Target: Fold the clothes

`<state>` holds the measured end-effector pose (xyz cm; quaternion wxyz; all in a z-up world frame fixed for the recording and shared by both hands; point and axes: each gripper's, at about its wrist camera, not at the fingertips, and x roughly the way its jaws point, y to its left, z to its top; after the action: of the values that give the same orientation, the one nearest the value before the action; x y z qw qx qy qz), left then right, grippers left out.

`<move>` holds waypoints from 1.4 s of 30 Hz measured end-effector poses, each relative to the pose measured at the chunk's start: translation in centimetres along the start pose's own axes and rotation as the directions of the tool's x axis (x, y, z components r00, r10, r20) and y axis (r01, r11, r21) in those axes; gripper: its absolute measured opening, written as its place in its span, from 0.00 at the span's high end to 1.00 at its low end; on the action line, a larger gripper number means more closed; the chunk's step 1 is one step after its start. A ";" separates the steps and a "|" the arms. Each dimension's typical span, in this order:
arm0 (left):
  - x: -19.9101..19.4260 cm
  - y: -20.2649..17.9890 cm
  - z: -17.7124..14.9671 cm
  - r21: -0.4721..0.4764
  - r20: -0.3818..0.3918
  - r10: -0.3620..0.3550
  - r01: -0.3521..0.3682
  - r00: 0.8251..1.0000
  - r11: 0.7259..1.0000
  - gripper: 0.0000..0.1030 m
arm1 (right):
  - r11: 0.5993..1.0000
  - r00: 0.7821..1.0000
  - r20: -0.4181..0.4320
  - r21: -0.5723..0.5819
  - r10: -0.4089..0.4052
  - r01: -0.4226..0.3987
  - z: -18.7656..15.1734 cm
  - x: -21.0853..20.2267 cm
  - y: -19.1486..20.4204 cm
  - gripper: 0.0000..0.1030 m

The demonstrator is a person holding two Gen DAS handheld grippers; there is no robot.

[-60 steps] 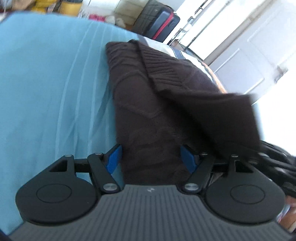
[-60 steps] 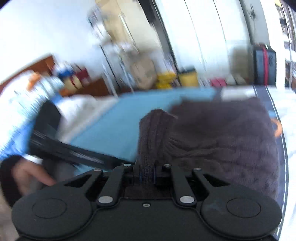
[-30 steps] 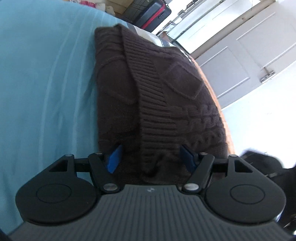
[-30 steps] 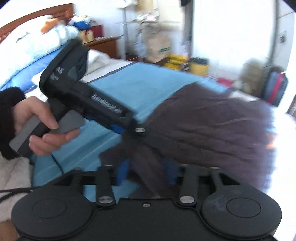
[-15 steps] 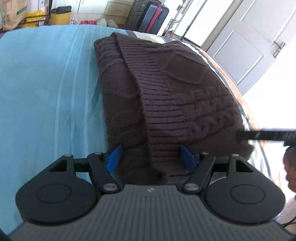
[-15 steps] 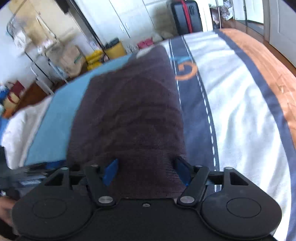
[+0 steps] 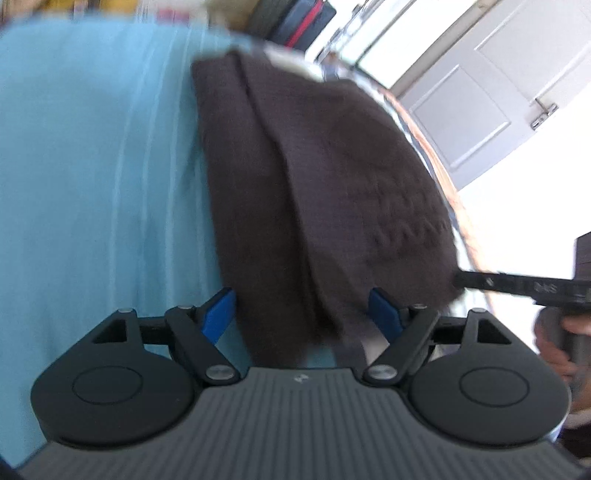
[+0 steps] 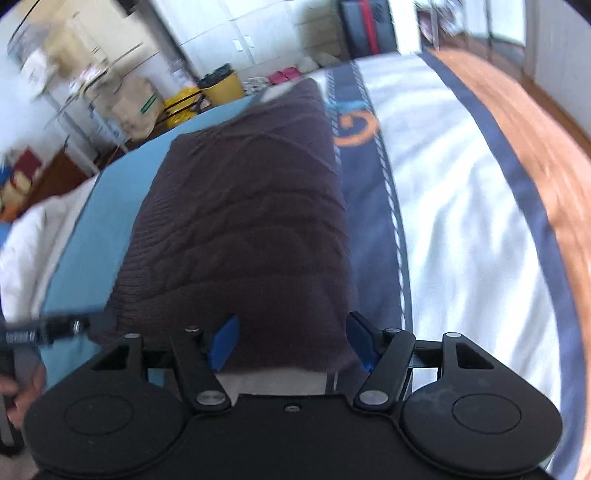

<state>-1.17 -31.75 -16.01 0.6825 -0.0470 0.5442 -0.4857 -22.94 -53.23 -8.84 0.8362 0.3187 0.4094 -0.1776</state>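
Note:
A dark brown knitted sweater (image 7: 314,192) lies folded into a long strip on the blue bedspread (image 7: 92,184). My left gripper (image 7: 301,314) hovers at its near end. Its jaws are opening; the sweater's left part lies between the blue pads (image 7: 218,314), and they do not press it. My right gripper (image 8: 291,339) stands over the same near end of the sweater (image 8: 240,221), further right. Its jaws are closing with fabric between them, not pinched. Each gripper shows in the other's view: the right gripper (image 7: 517,284) and the left gripper (image 8: 40,332), both in a person's hands.
White bedding (image 8: 461,221) with navy and orange stripes lies right of the sweater. White pillows (image 8: 22,251) lie at the left. Past the bed stand a dark suitcase (image 8: 364,26), a yellow bin (image 8: 221,83) and a paper bag (image 8: 136,99). A white door (image 7: 498,92) is at the right.
The right gripper let go of the sweater part it carried across, then rolled and swung round to the sweater's near end. The sweater now lies flat and folded. The left jaws widened slightly.

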 end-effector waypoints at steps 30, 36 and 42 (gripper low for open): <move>-2.2 0.7 -0.8 0.068 -0.009 0.119 -0.118 0.993 0.991 0.54 | 0.999 0.999 0.023 -0.027 -0.043 0.044 -2.7 -0.2 4.3 0.72; -5.4 0.7 -0.3 0.063 0.107 0.079 -0.086 0.991 0.994 0.51 | 0.996 0.991 0.130 0.093 -0.008 -0.004 -1.9 -3.0 2.0 0.50; -7.2 -0.1 0.2 0.117 0.218 0.047 -0.074 0.975 0.990 0.42 | 0.991 0.968 0.236 0.084 0.082 -0.104 -1.6 -3.4 1.7 0.36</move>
<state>-0.58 -26.78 -10.82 0.7532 -0.0399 0.4373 -0.4898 -25.00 -50.79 -6.23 0.8694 0.3544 0.2846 -0.1936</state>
